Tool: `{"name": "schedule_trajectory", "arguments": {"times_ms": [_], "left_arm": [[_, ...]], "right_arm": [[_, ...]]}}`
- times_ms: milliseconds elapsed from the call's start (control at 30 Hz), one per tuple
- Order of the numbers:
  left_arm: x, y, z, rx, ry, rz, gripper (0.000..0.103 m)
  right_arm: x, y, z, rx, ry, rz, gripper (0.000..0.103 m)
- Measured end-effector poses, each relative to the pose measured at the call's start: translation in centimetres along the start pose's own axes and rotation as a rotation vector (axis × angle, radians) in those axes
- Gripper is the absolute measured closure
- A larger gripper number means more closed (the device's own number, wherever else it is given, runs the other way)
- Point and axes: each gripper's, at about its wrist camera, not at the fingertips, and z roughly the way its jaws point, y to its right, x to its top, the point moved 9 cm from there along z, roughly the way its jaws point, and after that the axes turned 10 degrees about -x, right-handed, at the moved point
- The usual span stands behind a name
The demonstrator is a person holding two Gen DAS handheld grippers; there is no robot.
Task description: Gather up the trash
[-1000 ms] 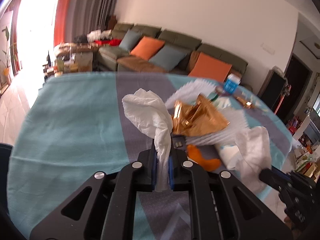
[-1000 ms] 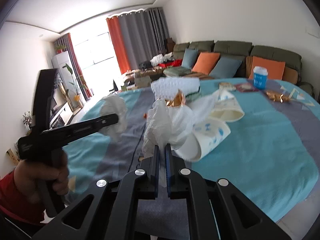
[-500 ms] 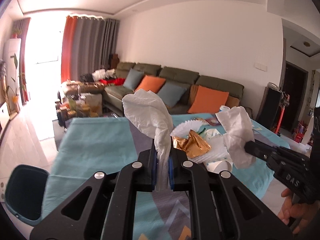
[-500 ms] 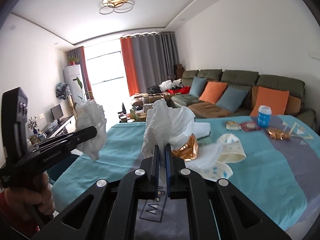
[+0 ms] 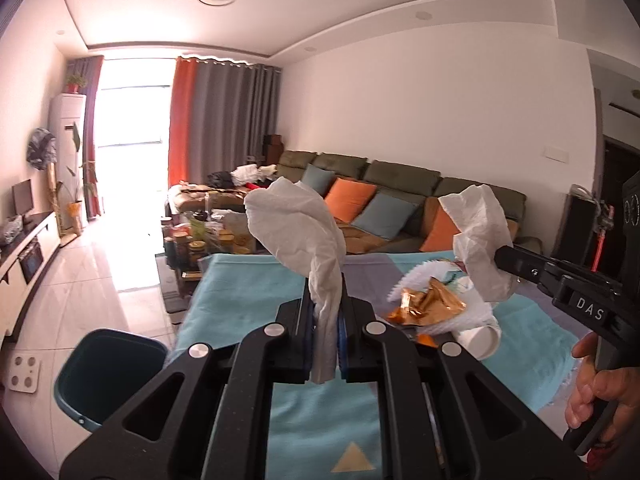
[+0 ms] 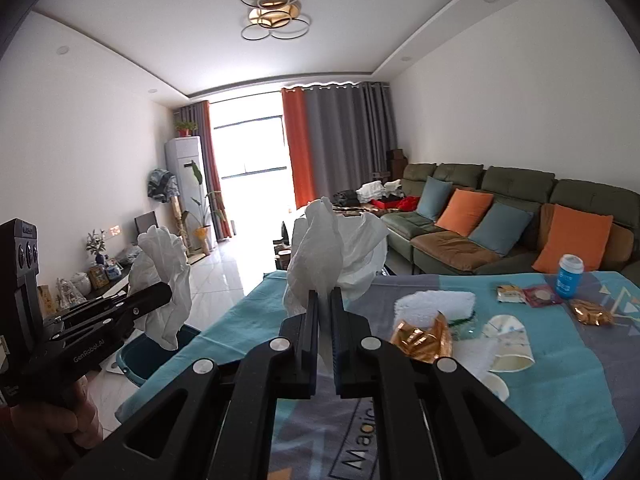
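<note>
Tissues (image 5: 296, 232) upright, long axis vertical, each clenched in a tool (image 5: 326, 320).

Open air above the bin (image 5: 108, 376) (beside the table (image 5: 240, 292)); wrappers (image 5: 428, 304) crowd the tabletop.

Right tool (image 6: 325, 304) pinches crumpled tissue (image 6: 332, 248) above, seemingly, the table (image 6: 580, 392)

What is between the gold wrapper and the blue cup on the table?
In the right wrist view, a flattened paper cup and two small packets lie between the gold wrapper and the blue cup.
</note>
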Motion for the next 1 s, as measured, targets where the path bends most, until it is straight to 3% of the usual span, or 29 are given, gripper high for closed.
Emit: {"name": "schedule_trajectory", "arguments": {"times_ms": [300, 1000], "left_arm": [[0.9, -2.0, -2.4, 0.048, 0.029, -0.012, 0.094], [1.1, -3.5, -1.8, 0.102, 0.025, -0.041, 0.094]], "right_arm": [[0.7, -1.7, 1.4, 0.039, -0.001, -0.019, 0.098], [0.4, -5.3, 4.9, 0.124, -0.031, -0.063, 0.098]]}}
